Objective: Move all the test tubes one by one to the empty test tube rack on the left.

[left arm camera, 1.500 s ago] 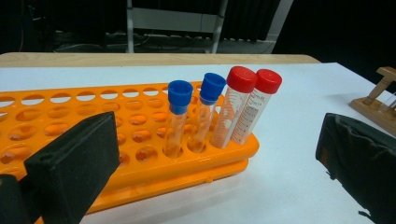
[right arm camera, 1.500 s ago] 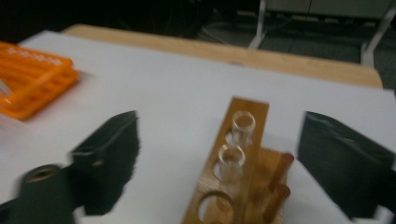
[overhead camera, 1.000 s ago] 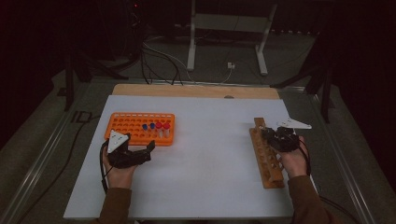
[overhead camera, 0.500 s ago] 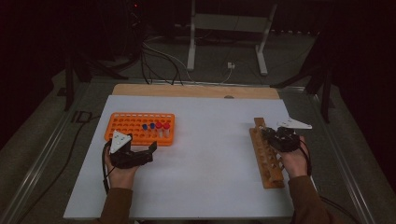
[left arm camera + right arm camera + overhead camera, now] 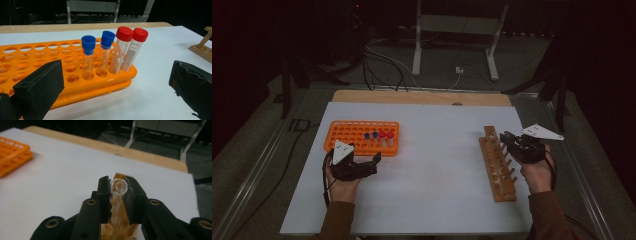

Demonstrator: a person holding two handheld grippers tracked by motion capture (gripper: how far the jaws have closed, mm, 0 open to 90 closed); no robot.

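My right gripper [image 5: 118,188] is shut on the open rim of a clear glass tube [image 5: 119,185], held upright just above the wooden rack [image 5: 117,222]. In the high view that gripper [image 5: 508,138] hangs over the far end of the wooden rack [image 5: 498,170] at the right. An orange rack [image 5: 346,134] at the left holds two blue-capped tubes [image 5: 88,55] and two red-capped tubes [image 5: 135,47] standing side by side. My left gripper [image 5: 374,163] rests open on the table just in front of it, jaws wide apart with nothing between them.
The white tabletop [image 5: 437,165] lies bare between the two racks. A wooden strip [image 5: 422,97] borders the far edge. Beyond it stand a metal stand [image 5: 452,45] and cables [image 5: 382,65] on the dark floor.
The right gripper has risen a little above the wooden rack with the tube in it. The left hand has stayed put.
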